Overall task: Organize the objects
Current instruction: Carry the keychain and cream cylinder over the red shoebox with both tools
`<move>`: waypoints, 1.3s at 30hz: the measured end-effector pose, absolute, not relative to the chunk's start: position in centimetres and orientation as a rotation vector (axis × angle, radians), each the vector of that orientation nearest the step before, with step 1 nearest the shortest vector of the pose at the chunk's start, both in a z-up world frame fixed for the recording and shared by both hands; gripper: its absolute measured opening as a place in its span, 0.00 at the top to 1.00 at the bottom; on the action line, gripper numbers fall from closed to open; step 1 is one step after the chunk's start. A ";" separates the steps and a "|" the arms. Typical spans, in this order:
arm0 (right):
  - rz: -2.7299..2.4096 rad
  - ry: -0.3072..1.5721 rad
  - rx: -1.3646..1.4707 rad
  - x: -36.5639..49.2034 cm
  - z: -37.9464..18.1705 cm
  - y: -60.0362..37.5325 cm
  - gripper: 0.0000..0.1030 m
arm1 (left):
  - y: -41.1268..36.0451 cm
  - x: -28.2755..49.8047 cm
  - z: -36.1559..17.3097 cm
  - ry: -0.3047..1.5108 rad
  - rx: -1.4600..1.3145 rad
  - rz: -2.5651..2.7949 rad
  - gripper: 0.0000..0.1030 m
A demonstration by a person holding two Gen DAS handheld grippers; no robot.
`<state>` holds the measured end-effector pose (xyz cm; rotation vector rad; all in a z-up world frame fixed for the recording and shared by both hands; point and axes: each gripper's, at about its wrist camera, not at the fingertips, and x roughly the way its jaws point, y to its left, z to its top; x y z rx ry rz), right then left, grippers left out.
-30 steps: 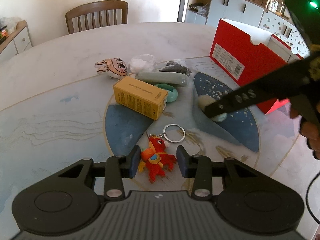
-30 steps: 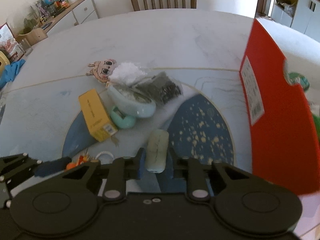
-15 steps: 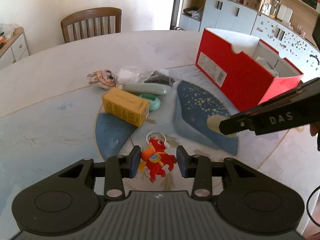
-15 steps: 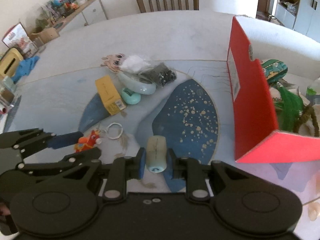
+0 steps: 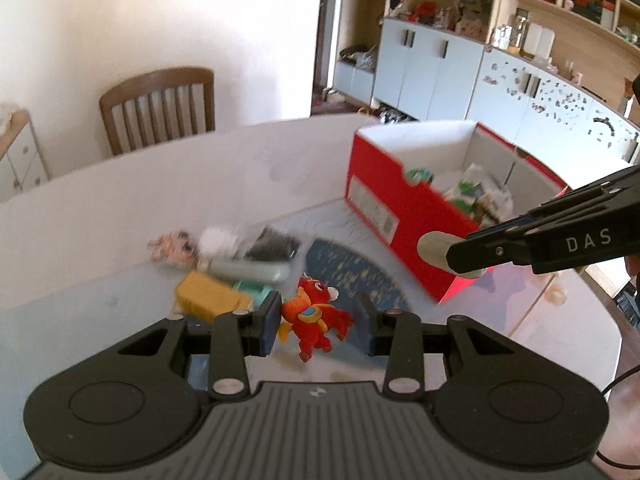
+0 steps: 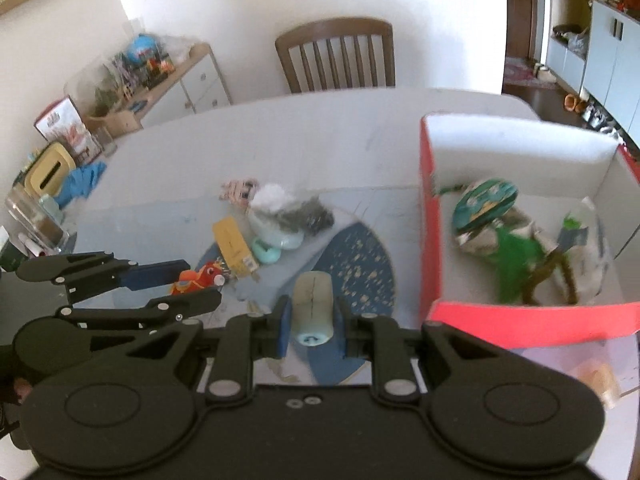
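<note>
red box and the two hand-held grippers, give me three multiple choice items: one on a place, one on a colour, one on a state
1. Where is the red box relative to the yellow carton, in the right wrist view?
A. To its right
B. To its left
C. Under it

2. What colour is the toy keychain in the left hand-held gripper?
A. Blue
B. Red and orange
C. White

3. What is the state of the right hand-held gripper?
A. Open and empty
B. Shut on the pale oblong case
C. Resting on the table

Answers: 1 A, the box stands at the right of the view; 2 B, its body shows red with orange; 3 B, both pads press on the case.
</note>
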<state>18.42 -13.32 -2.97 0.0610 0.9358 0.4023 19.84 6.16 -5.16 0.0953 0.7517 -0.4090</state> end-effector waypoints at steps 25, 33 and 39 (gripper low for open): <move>0.283 0.847 0.066 21.4 0.1 -28.2 0.80 | -8.2 25.6 1.2 0.603 0.215 -0.480 0.63; 0.269 0.849 0.064 22.9 -0.4 -32.1 0.80 | -12.9 28.0 0.8 0.628 0.220 -0.505 0.63; 0.262 0.844 0.054 24.9 -1.1 -34.1 0.80 | -15.9 29.8 -0.5 0.678 0.206 -0.506 0.63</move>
